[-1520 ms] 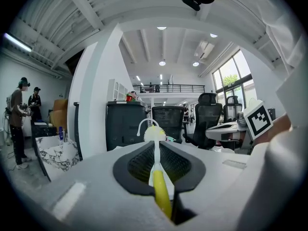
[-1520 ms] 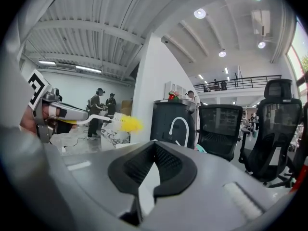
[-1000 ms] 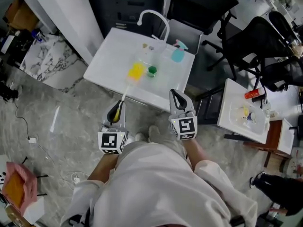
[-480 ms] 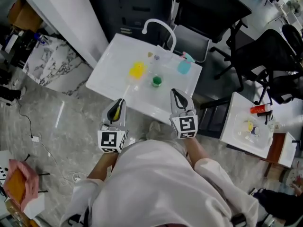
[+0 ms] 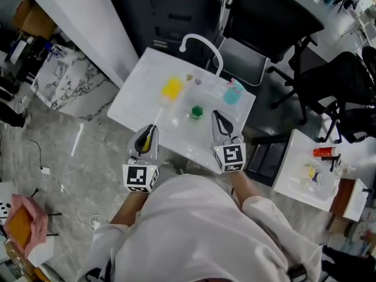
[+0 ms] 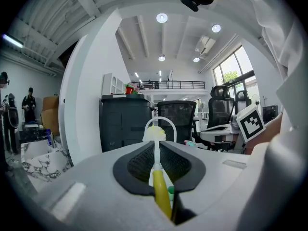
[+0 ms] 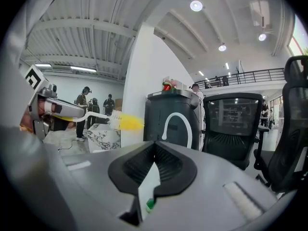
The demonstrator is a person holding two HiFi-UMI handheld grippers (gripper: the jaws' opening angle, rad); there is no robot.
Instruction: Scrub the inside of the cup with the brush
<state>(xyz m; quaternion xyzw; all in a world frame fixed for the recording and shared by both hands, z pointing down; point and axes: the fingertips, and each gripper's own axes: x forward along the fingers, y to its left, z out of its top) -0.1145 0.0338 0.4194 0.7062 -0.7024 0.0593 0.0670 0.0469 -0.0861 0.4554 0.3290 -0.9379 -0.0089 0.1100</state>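
At the far left a pink cloth [image 5: 23, 225] lies on the grey floor, and further up a marbled slab [image 5: 70, 81] lies beside a white wall; the person stands facing a white bench [image 5: 138, 101] with a gripper in each hand. The left gripper [image 5: 150, 129] is held at the near left edge of the bench, pointing over it; its jaws are closed on the yellow handle of the brush [image 6: 159, 184], whose white stem runs forward out of the jaws to a yellow bristle head that hangs over the middle of the bench; the left gripper view shows the handle pinched between the two dark pads, with the head standing up in front of the curved white tap [image 5: 207, 43]. The cup [image 5: 195, 111], small and green, stands on the bench to the right of the bristle head and apart from it, just left of the tips of the right gripper [image 5: 217, 117]; the brush is not inside it. The right gripper's jaws are pressed together and grip nothing; only a thin slit between the pads shows a strip of white bench and a spot of green beyond. Behind the right gripper a teal spray bottle [image 5: 233, 93] stands near the far right corner of the bench; black office chairs [image 5: 270, 22] stand past that, and a smaller white bench [image 5: 296, 157] with a red thing [image 5: 325, 152] on it sits at the right.
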